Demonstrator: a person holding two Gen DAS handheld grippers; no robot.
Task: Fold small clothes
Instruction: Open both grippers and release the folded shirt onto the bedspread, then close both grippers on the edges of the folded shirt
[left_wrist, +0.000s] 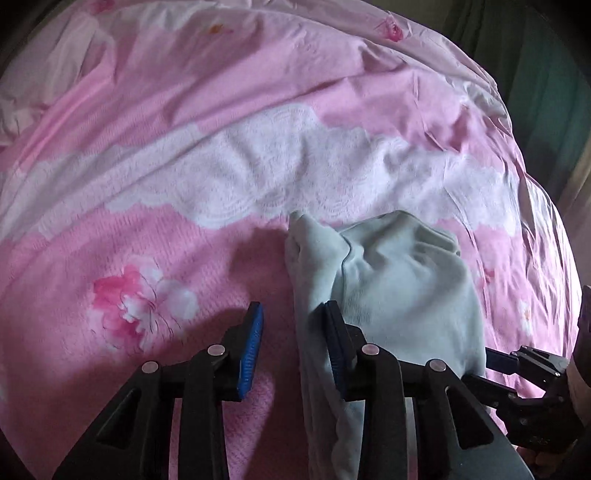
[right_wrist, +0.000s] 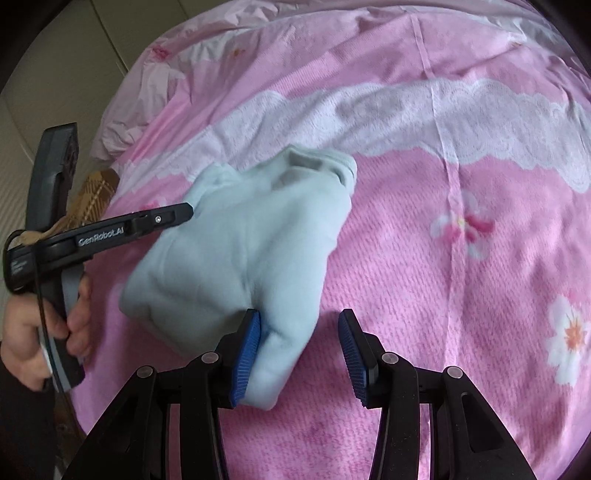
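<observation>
Bed: pink floral quilt (right_wrist: 443, 295), rumpled
Garment: pale blue garment (right_wrist: 251, 251) bunched on quilt
Left gripper (left_wrist: 293, 347): jaws apart, cloth beside one pad
Right gripper (right_wrist: 301, 350): jaws apart, cloth against left pad

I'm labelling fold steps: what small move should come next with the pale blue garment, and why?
Probably close both grippers. The left gripper and right gripper each stand open with an edge of the pale blue fleece garment between the jaws, pads apparently not clamped, and it lies bunched on the pink floral bedspread.
</observation>
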